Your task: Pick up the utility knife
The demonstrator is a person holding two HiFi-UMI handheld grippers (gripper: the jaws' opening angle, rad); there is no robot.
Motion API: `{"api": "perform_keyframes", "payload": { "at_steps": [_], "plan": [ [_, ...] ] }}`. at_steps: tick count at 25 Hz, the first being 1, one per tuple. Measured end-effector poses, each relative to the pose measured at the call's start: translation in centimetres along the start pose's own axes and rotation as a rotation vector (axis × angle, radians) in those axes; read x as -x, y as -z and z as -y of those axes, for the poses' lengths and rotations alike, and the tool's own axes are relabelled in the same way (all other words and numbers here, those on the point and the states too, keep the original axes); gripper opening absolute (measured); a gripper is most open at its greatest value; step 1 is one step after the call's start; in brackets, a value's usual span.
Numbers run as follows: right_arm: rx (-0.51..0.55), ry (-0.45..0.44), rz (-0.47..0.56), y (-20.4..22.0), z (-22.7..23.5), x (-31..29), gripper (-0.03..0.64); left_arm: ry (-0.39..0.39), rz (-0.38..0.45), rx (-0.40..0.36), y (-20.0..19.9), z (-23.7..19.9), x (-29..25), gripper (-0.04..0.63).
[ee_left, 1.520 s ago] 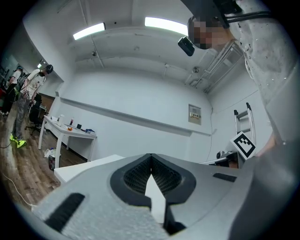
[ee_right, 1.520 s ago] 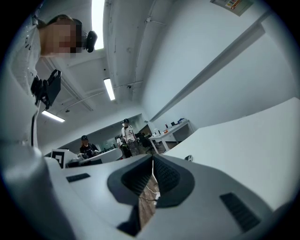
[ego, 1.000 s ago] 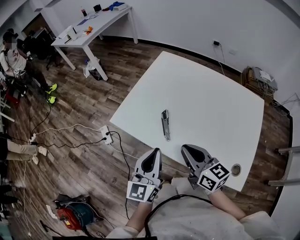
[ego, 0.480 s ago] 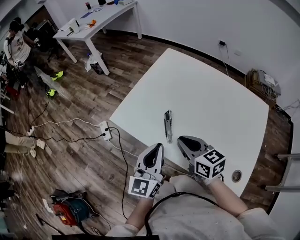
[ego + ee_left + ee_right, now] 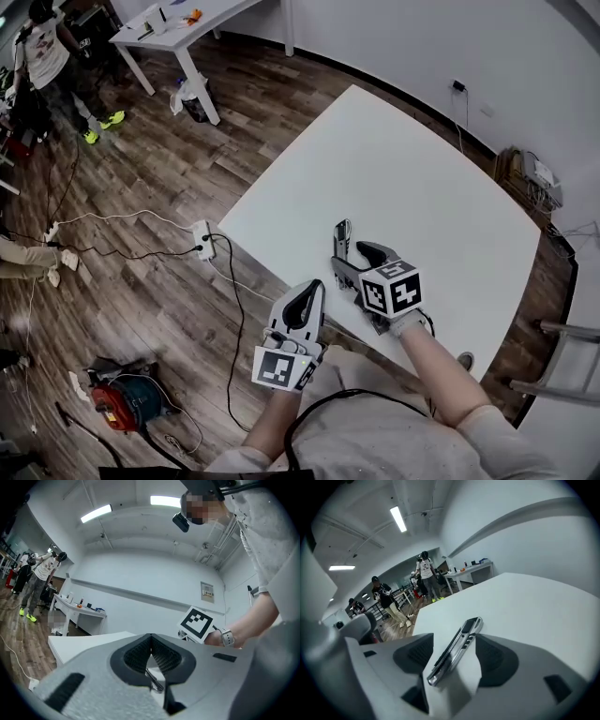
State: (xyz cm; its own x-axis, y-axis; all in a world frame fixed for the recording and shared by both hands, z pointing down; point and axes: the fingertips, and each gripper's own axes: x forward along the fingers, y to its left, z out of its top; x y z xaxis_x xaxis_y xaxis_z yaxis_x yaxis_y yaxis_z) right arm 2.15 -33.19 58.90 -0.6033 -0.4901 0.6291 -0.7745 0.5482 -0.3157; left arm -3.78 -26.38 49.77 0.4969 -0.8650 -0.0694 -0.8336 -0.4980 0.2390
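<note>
The utility knife [image 5: 341,236], a slim silver and black one, lies on the white table [image 5: 422,178] near its front edge. My right gripper [image 5: 355,260] tilts down over the knife's near end, and its jaws are opening. In the right gripper view the knife [image 5: 458,645] lies lengthwise between the two dark pads [image 5: 414,655] of my right gripper [image 5: 457,660], with a gap on each side. My left gripper [image 5: 307,296] hovers level just off the table's front edge. In the left gripper view the left gripper [image 5: 151,654] is shut on nothing.
A power strip [image 5: 204,238] and cables lie on the wooden floor at the left. A red machine [image 5: 127,412] sits at the lower left. A white desk [image 5: 187,21] and a standing person [image 5: 47,56] are at the far left. A round hole [image 5: 466,360] marks the table's near right corner.
My right gripper has swung forward and down over the table to the knife, and its jaws have gone from shut to wide apart. My left gripper has crept slightly forward.
</note>
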Motion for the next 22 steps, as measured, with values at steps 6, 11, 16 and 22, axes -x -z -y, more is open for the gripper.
{"api": "perform_keyframes", "payload": {
  "at_steps": [6, 11, 16, 22],
  "plan": [
    [0.071, 0.085, -0.081, 0.6, 1.0, -2.4, 0.273, -0.027, 0.019, 0.038, -0.2, -1.4, 0.0, 0.006],
    [0.086, 0.134, -0.123, 0.8, 1.7, -3.3, 0.273, -0.035, 0.019, 0.057, 0.1, -1.9, 0.1, 0.006],
    [0.169, 0.127, -0.204, 1.0, 1.3, -4.0, 0.272, -0.035, 0.014, 0.068, 0.5, -2.1, 0.0, 0.006],
    [0.314, 0.085, -0.266, 0.9, -0.4, -4.5, 0.214, -0.042, -0.001, 0.074, 1.1, -2.6, -0.5, 0.006]
  ]
}}
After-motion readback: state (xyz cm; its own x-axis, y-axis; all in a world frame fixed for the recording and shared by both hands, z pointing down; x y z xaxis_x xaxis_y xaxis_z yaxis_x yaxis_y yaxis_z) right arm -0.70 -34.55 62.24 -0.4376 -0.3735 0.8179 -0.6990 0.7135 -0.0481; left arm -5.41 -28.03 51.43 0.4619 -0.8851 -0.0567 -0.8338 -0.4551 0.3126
